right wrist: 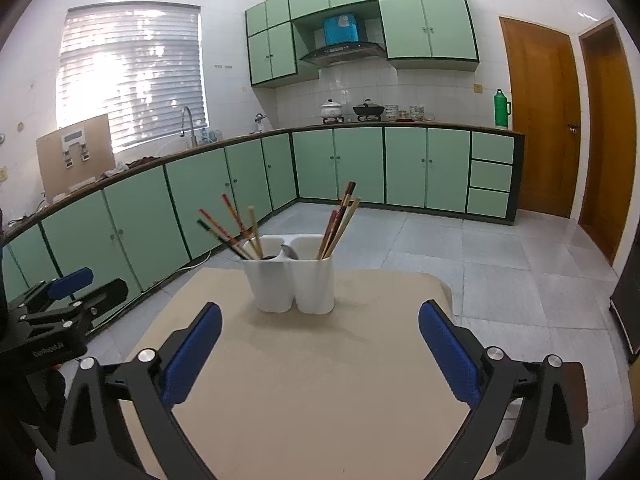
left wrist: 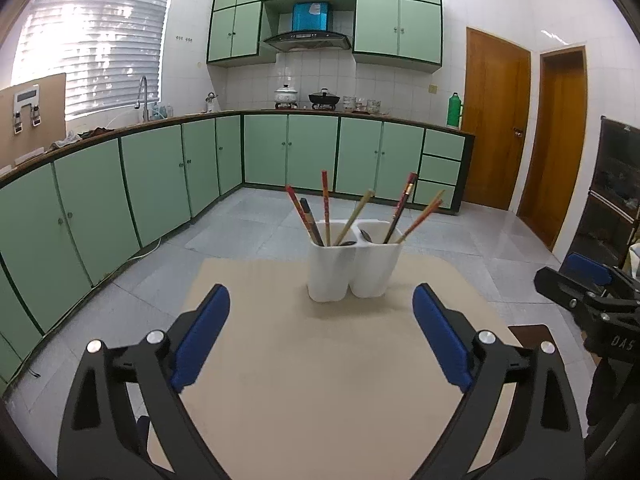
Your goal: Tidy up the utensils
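A white two-compartment utensil holder (left wrist: 352, 268) stands upright at the far end of a beige table (left wrist: 320, 380). It also shows in the right wrist view (right wrist: 294, 280). Several chopsticks (left wrist: 326, 208) lean out of both compartments, and dark spoon heads (left wrist: 366, 236) sit inside. My left gripper (left wrist: 320, 304) is open and empty, above the table short of the holder. My right gripper (right wrist: 320, 320) is open and empty, also short of the holder. Each gripper shows at the edge of the other's view: the right one (left wrist: 588, 292) and the left one (right wrist: 68, 300).
The beige table (right wrist: 320, 380) stands on a grey tiled floor (left wrist: 256, 220). Green cabinets (left wrist: 160, 176) with a counter run along the left and back walls. Two wooden doors (left wrist: 496, 120) are at the right. A dark cabinet (left wrist: 616, 192) stands at the far right.
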The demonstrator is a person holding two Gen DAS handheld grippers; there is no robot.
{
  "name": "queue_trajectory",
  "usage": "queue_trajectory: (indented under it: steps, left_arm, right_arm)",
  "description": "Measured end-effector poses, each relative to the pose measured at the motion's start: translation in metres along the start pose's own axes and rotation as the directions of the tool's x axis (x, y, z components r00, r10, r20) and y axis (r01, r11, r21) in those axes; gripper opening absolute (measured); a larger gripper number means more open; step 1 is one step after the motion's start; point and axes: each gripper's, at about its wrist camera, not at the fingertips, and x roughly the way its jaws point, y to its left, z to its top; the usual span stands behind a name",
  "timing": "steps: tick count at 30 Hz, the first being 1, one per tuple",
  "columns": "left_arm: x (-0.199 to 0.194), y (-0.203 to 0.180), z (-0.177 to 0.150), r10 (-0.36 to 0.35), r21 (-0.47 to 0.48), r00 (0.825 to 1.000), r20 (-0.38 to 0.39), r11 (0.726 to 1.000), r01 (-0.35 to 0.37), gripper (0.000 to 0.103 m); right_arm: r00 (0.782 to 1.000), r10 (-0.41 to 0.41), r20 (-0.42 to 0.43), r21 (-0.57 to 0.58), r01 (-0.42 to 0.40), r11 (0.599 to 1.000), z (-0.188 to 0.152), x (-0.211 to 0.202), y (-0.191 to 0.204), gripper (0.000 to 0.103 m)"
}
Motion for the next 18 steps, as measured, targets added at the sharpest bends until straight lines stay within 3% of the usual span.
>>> queue_trajectory:
  steps: [9, 18]
  left_arm:
    - [-0.038, -0.014, -0.002, -0.004, 0.017, 0.999, 0.047, 1.000, 0.004, 0.092]
    - [-0.061, -0.021, 0.001, -0.008, 0.028, 0.996, 0.094, 1.000, 0.005, 0.092]
  right_arm:
    - [0.999, 0.042, 0.025, 0.002, -0.042, 0.999, 0.001, -0.033, 0.011, 0.097]
    - [0.998, 0.027, 0.061, -0.025, -0.026, 0.999, 0.005, -0.054, 0.016, 0.097]
